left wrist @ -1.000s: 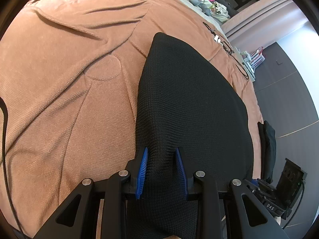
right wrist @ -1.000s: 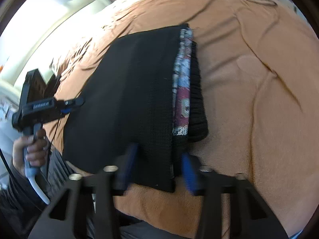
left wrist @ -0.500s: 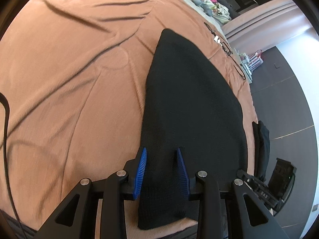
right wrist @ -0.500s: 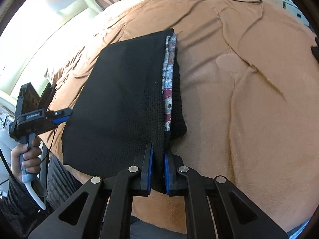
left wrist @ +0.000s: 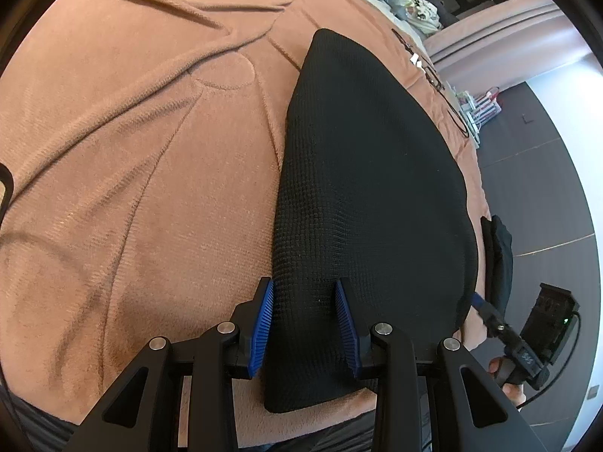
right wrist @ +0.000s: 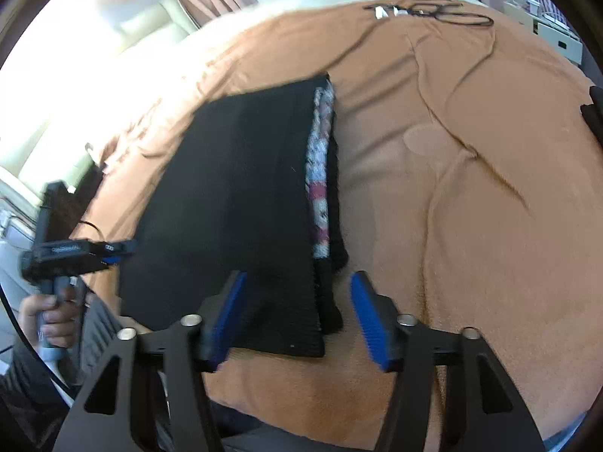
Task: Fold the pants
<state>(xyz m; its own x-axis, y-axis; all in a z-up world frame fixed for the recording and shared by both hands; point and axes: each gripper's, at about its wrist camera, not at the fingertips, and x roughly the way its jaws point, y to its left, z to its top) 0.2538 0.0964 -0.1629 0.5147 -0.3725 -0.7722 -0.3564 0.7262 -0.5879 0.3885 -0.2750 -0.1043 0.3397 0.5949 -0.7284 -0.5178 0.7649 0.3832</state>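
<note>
Black folded pants [left wrist: 369, 196] lay on a brown blanket [left wrist: 132, 150], their near corner pinched between the left tool's [left wrist: 305, 324] blue pads.

Both wrist views look steeply down, close over the pants [left wrist: 369, 196], seemingly from opposite sides.

daylight floods in from the window [right wrist: 94, 30] at far left of the right wrist view, blown out to white glare. that view is softly motion-blurred, the bedspread [right wrist: 471, 207] evenly lit. the left wrist view is sharp; creases in the bedspread [left wrist: 132, 169] cast soft shadows. both views bow strongly and darken toward black circular rims.
</note>
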